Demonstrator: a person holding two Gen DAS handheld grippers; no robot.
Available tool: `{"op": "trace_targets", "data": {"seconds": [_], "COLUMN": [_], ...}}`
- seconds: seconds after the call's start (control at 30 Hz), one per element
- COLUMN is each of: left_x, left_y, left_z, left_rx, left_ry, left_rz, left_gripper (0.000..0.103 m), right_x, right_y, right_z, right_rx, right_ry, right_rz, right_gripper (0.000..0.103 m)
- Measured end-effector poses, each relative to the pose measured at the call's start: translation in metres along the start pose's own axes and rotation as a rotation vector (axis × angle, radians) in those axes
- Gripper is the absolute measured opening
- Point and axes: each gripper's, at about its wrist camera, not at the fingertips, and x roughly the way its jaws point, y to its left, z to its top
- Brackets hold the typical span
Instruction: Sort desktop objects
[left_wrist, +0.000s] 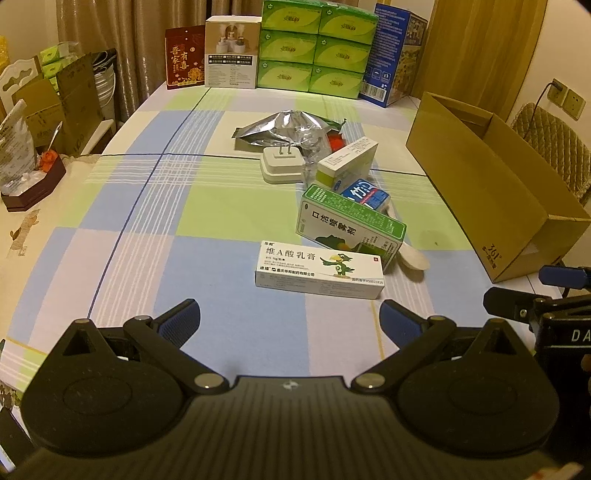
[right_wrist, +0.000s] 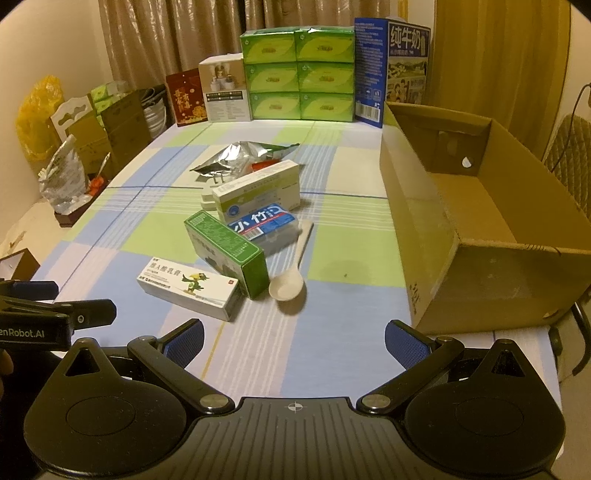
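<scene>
On the checked cloth (left_wrist: 155, 206) your pile sits mid-table: cream box (left_wrist: 319, 271) nearest you, green box (left_wrist: 349, 225) leaning just behind it, spoon (right_wrist: 290, 273) beside those. Carton (right_wrist: 480, 221) is off to the right. Your left gripper (left_wrist: 290, 319) and right gripper (right_wrist: 294, 338) both hover spread wide, nothing between the fingers.

Green tissue boxes (left_wrist: 317, 46) stacked by curtains (left_wrist: 129, 37); quilted chair (left_wrist: 554, 144), perhaps.
</scene>
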Motion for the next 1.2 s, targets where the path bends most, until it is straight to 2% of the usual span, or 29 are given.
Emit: {"op": "trace_targets", "data": {"seconds": [0.27, 0.53, 0.63, 0.73, 0.87, 0.97, 1.07, 1.2], "left_x": [0.001, 0.009, 0.015, 0.018, 0.026, 0.038, 0.054, 0.073], "left_y": [0.002, 0.002, 0.001, -0.003, -0.009, -0.012, -0.014, -0.013], "left_z": [0.005, 0.021, 0.031, 0.037, 0.043, 0.046, 0.049, 0.054], "left_rx": [0.066, 0.210, 0.297, 0.443, 0.646, 0.759, 0.844, 0.908], "left_ry": [0.020, 0.031, 0.025, 0.007, -0.009, 0.003, 0.029, 0.087], "left_rz": [-0.037, -0.099, -0.114, -0.130, -0.164, -0.189, -0.226, -0.284], "left_gripper": [0.102, 0.102, 0.102, 0.102, 0.102, 0.102, 0.101, 0.096], "right_x": [-0.001, 0.002, 0.006, 0.009, 0.015, 0.021, 0.029, 0.046], "right_y": [0.001, -0.006, -0.009, -0.009, -0.002, 0.006, 0.012, 0.015], "right_z": [-0.001, 0.003, 0.008, 0.013, 0.020, 0.023, 0.031, 0.045], "right_rx": [-0.015, -0.004, -0.004, -0.035, -0.136, -0.237, -0.294, -0.337], "right_ry": [-0.001, 0.012, 0.025, 0.035, 0.023, 0.014, 0.033, 0.082], "right_rz": [0.003, 0.043, 0.061, 0.077, 0.101, 0.148, 0.166, 0.165], "right_gripper": [0.101, 0.101, 0.101, 0.101, 0.101, 0.101, 0.101, 0.101]}}
